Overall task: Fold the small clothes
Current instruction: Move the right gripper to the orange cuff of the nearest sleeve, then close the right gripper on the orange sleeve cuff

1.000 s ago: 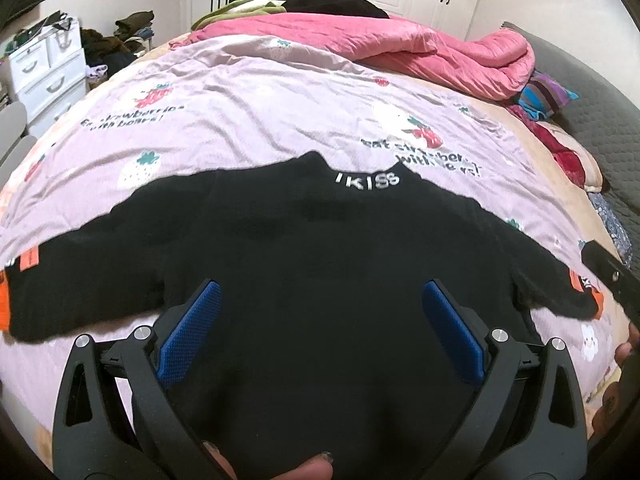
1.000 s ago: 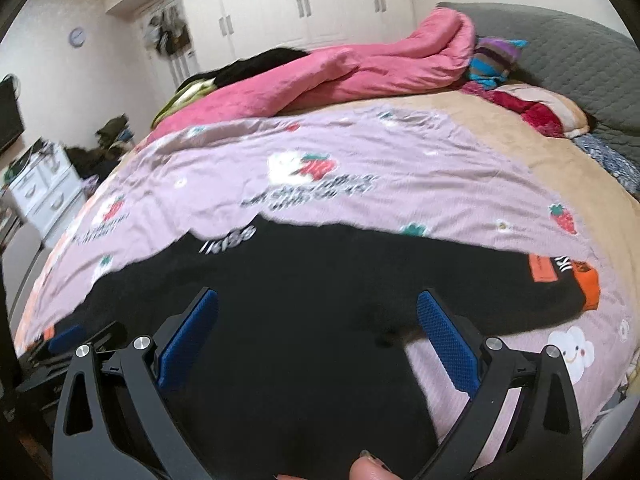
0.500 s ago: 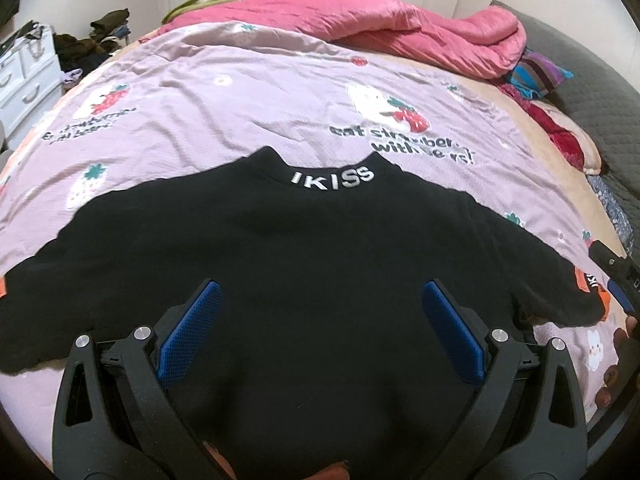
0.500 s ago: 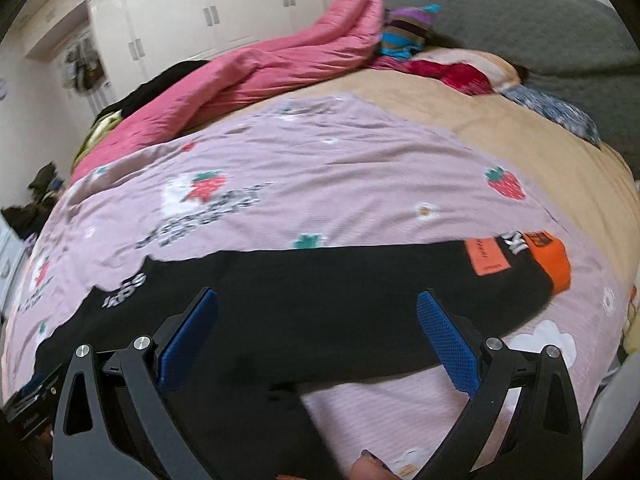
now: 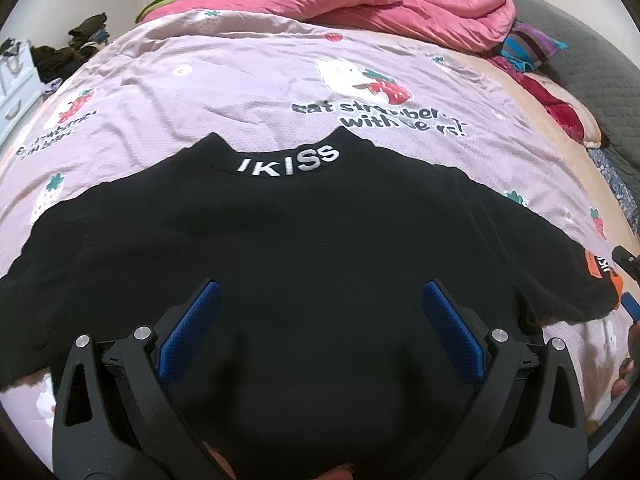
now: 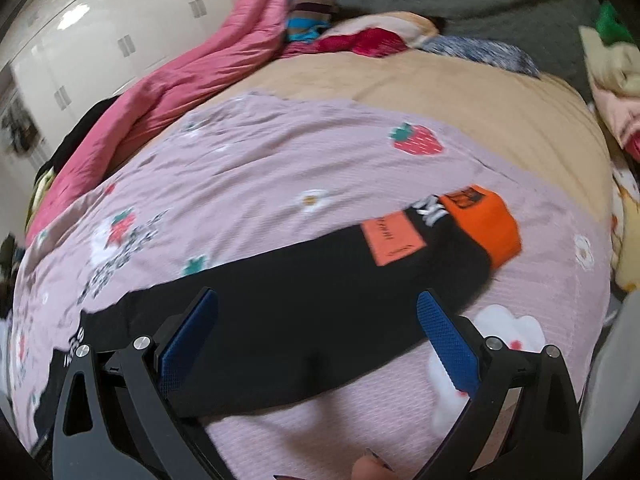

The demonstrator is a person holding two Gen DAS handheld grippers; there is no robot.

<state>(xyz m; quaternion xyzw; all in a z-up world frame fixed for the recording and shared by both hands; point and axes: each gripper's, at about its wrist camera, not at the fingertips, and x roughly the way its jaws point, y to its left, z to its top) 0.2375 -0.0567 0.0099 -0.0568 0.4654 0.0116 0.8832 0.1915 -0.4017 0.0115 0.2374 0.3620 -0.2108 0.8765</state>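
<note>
Your left gripper (image 5: 318,326) hangs with jaws spread wide over the body of the black sweater (image 5: 304,248), which lies flat across the lower half of the frame on the lilac strawberry-print sheet (image 5: 208,92) — bare sheet runs open beyond its lettered collar. Your right gripper (image 6: 318,330) is likewise spread, holding nothing, above the sweater's sleeve, whose orange cuff (image 6: 486,228) ends at centre right with sheet all around. A rumpled pink quilt (image 5: 360,4) bounds the top edge — soft, bulky, well apart.
</note>
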